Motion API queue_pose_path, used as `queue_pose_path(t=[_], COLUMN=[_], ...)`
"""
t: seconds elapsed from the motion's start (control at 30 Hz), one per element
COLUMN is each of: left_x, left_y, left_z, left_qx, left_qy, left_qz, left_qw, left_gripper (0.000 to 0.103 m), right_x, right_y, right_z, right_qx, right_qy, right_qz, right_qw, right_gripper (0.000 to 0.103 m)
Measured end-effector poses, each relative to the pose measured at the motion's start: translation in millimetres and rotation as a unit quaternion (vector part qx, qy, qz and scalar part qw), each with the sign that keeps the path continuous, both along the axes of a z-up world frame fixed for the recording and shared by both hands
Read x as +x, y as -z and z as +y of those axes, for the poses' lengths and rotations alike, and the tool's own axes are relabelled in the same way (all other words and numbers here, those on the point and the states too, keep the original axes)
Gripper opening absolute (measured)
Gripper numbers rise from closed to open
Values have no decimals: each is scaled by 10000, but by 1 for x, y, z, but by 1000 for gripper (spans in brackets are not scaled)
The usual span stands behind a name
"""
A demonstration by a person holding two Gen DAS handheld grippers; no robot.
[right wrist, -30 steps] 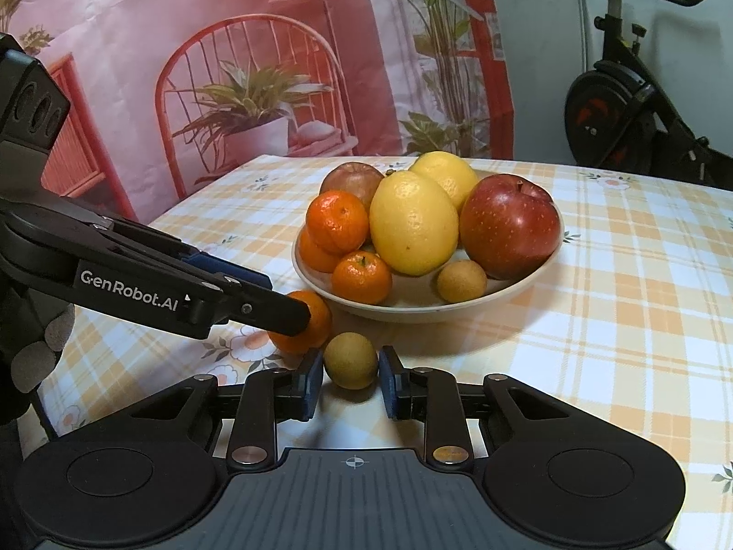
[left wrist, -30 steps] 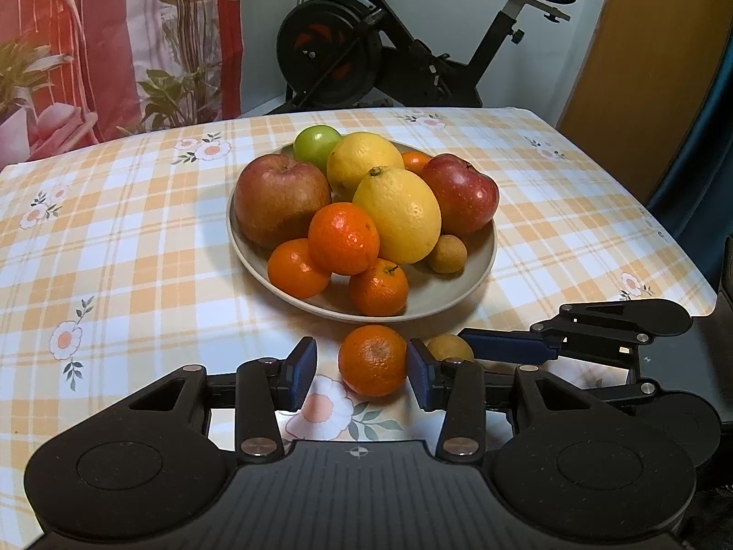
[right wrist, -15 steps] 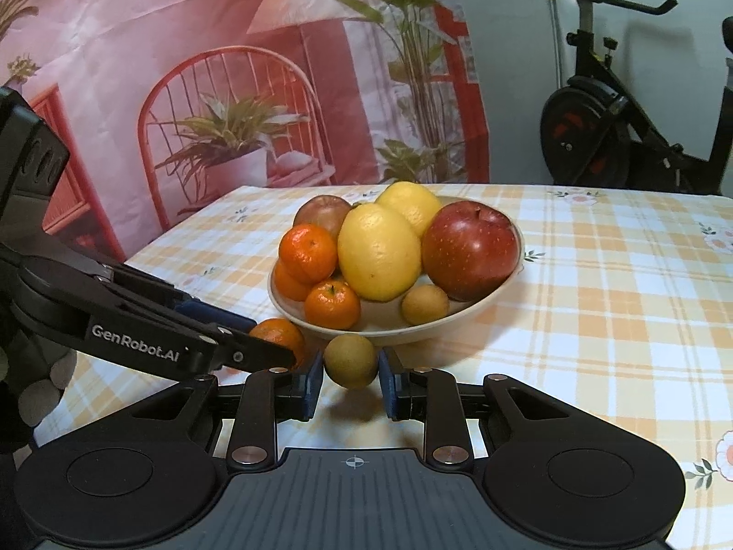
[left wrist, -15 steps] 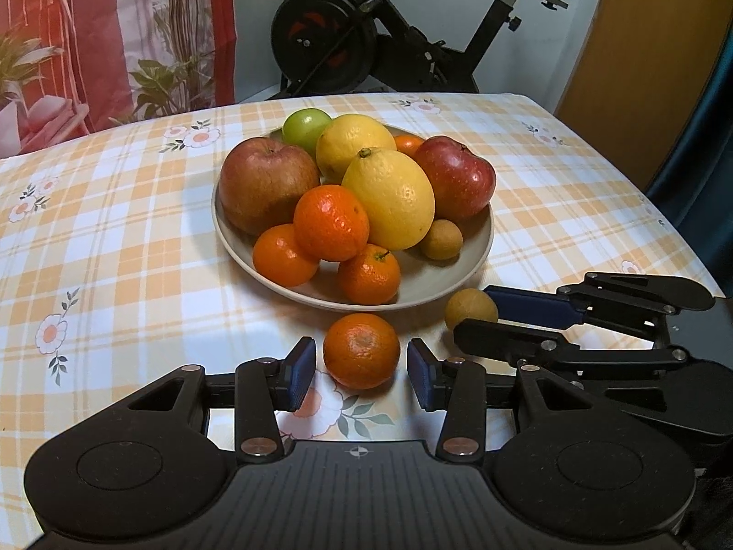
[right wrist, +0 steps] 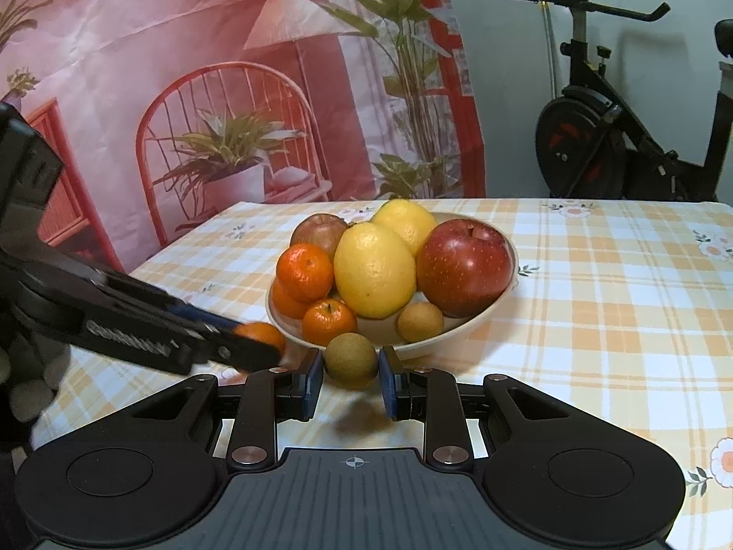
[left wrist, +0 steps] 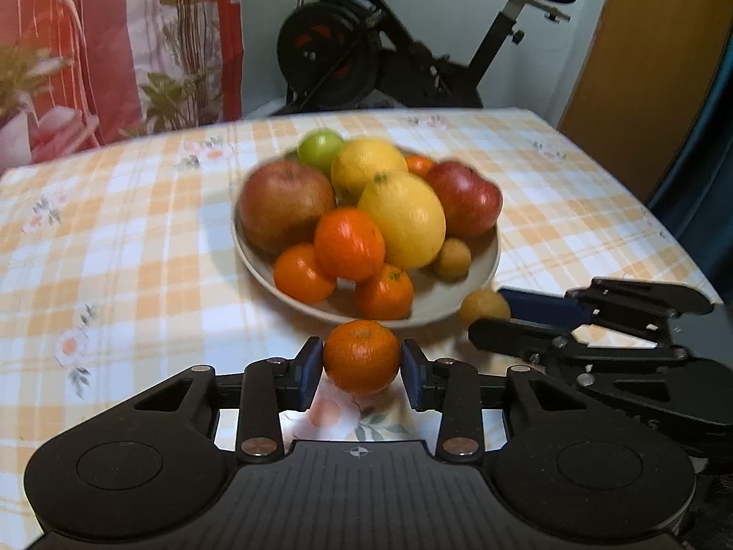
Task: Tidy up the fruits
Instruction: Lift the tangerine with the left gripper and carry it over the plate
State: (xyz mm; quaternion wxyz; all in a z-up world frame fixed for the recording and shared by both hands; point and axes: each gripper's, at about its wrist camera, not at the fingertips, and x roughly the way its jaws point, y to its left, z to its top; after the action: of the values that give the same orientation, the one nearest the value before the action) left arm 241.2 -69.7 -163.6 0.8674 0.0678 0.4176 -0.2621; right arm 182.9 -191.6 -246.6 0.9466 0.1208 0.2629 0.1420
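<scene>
Both grippers tilt down — left gripper (left wrist: 362, 369) jaws closing on tangerine (left wrist: 361, 356).

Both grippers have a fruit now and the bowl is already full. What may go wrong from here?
1. The left gripper is closing on the round orange mandarin; it may slip.
2. The pale ceramic bowl is heaped, so added fruit may roll off.
3. The right gripper, shut on the small brown round fruit, is near the left one; they may collide.

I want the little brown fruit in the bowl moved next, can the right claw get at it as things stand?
Probably not yet: the right claw is shut on another small brown fruit. The one in the bowl lies just ahead at the near rim, uncovered, so the way looks free once the claw is emptied.
</scene>
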Motion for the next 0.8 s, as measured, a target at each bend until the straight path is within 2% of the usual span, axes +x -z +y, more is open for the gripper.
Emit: queue_pose_path(t=[0.17, 0.37, 0.53, 0.8], left_x=[11, 37, 61, 102], left_y=[-32, -58, -61, -44], left_z=[12, 8, -4, -27], left_qx=[-194, -173, -51, 199], left_qy=[-179, -315, -323, -348], left_qz=[-375, -731, -768, -598], left_qw=[9989, 9967, 9965, 9974], left_gripper=[39, 39, 39, 39], right_x=[4, 13, 20, 32], right_y=[-3, -3, -2, 0], right_z=[-2, -4, -7, -4], right_qx=[27, 30, 37, -37], right_qy=[57, 129, 193, 188], right_qz=[-85, -131, -107, -67], right_qw=[9999, 9998, 9998, 9998], right_gripper=[24, 24, 24, 24])
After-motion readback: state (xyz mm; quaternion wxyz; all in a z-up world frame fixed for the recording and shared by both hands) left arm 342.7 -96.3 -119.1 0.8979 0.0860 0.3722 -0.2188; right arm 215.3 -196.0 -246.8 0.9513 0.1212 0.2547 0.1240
